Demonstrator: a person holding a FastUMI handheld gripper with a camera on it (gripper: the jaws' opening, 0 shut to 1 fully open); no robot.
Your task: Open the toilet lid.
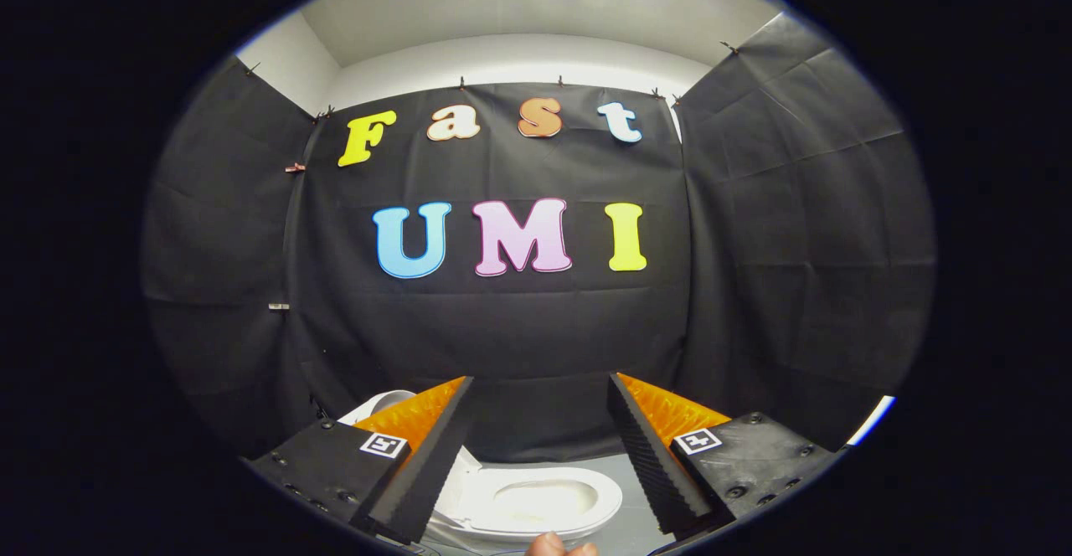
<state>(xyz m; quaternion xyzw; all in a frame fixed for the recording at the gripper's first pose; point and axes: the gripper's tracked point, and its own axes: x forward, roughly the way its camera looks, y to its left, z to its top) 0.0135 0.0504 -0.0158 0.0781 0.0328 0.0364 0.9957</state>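
Below and between the spread fingers of the open, empty gripper (540, 447): white ceramic toilet (536, 501), seat exposed, white plastic lid (387, 404) apparently raised behind the left finger. Held high and clear, probably because the lid is already up.

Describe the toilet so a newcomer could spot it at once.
Start at the black cloth wall and drop to the grey floor at its foot. The toilet sits there, low between the open gripper fingers. It is the white thing, showing an oval bowl.
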